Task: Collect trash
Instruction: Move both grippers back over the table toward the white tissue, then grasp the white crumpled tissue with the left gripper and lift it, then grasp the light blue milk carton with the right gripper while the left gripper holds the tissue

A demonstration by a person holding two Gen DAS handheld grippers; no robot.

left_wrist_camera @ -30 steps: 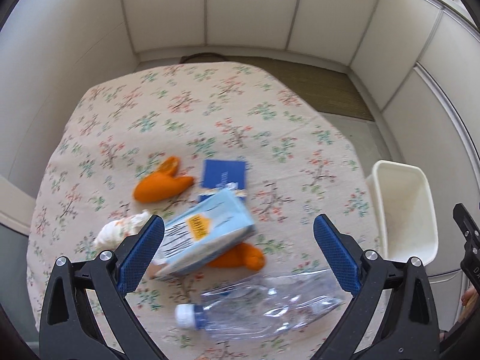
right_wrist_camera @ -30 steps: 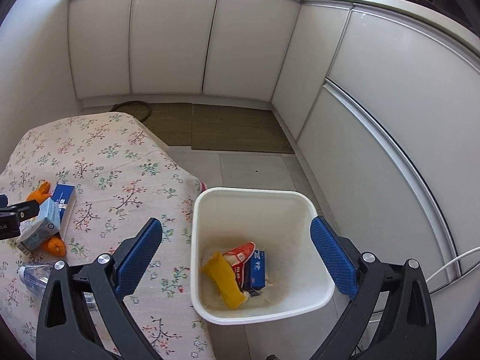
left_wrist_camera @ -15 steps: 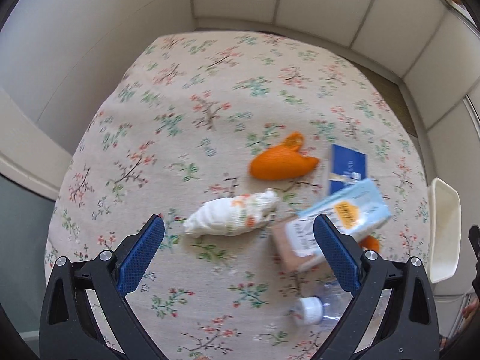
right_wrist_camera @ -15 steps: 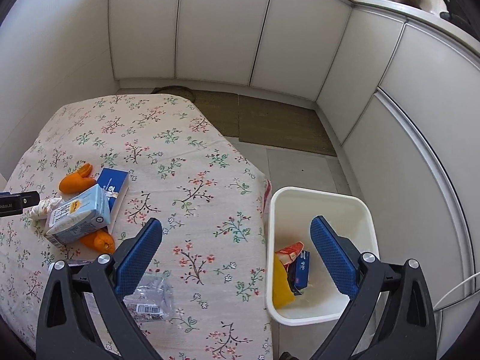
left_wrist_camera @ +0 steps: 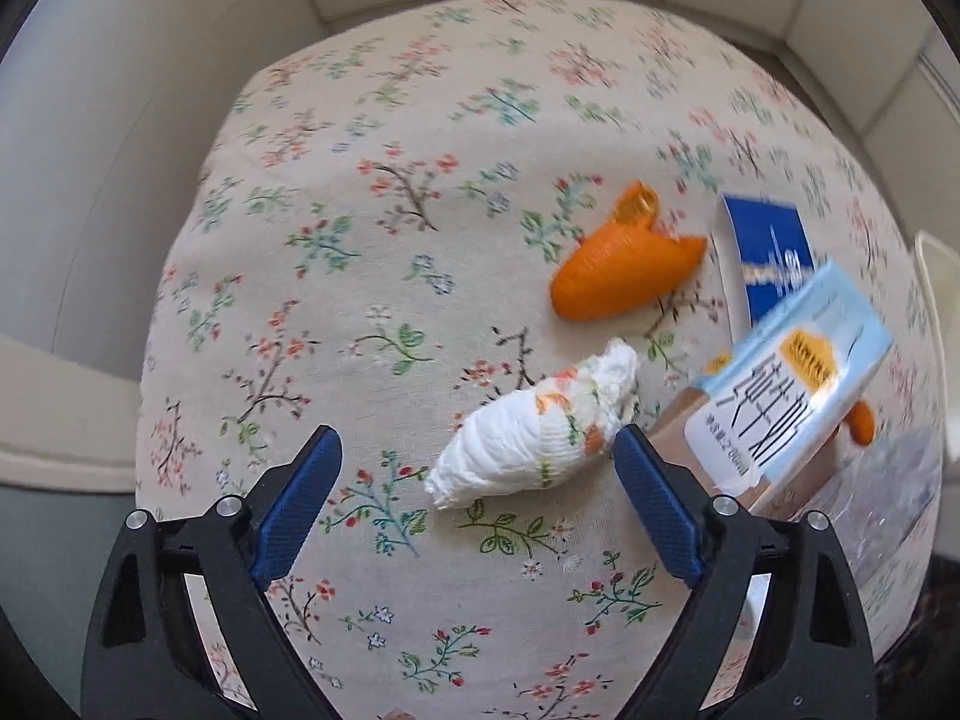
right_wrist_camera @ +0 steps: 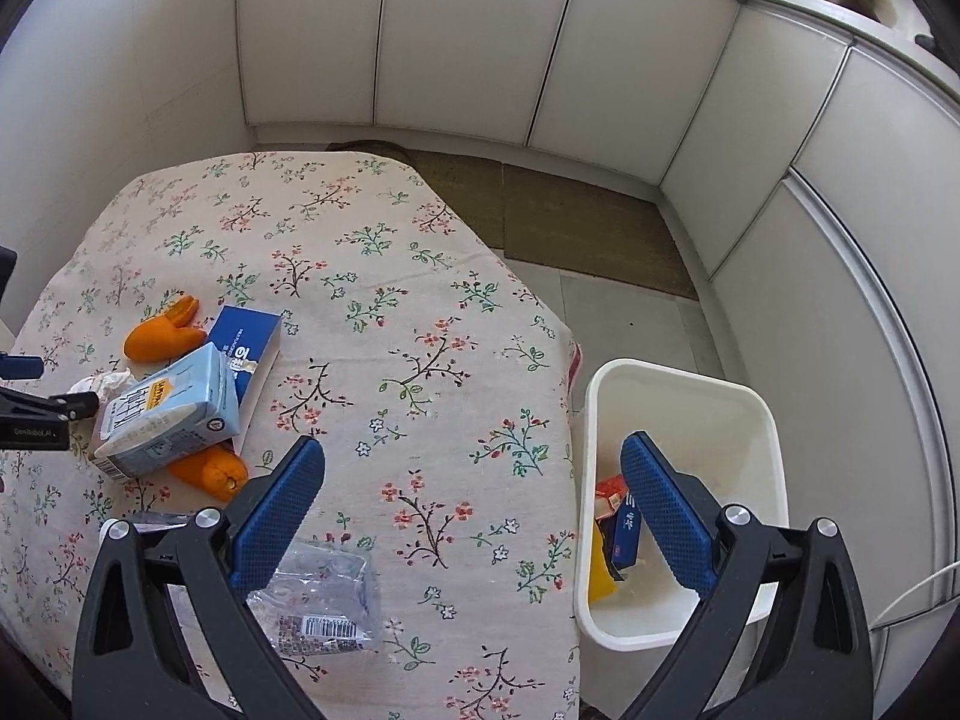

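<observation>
Both grippers had swung leftward over the table [right_wrist_camera: 420, 276] since a second earlier, leaving the bin [right_wrist_camera: 774, 480] at its right edge. Right gripper [right_wrist_camera: 474, 498] hung spread and empty. Left gripper [left_wrist_camera: 477, 489], its jaws just narrowing yet spread, hovered by the tissue wad [left_wrist_camera: 534, 438], untouched beside the carton [left_wrist_camera: 780, 396].

The milk carton [right_wrist_camera: 165, 414] hides most of one orange peel [right_wrist_camera: 210, 471].

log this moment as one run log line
left gripper: open, closing around crumpled tissue | right gripper: open, empty | bin: partly filled
</observation>
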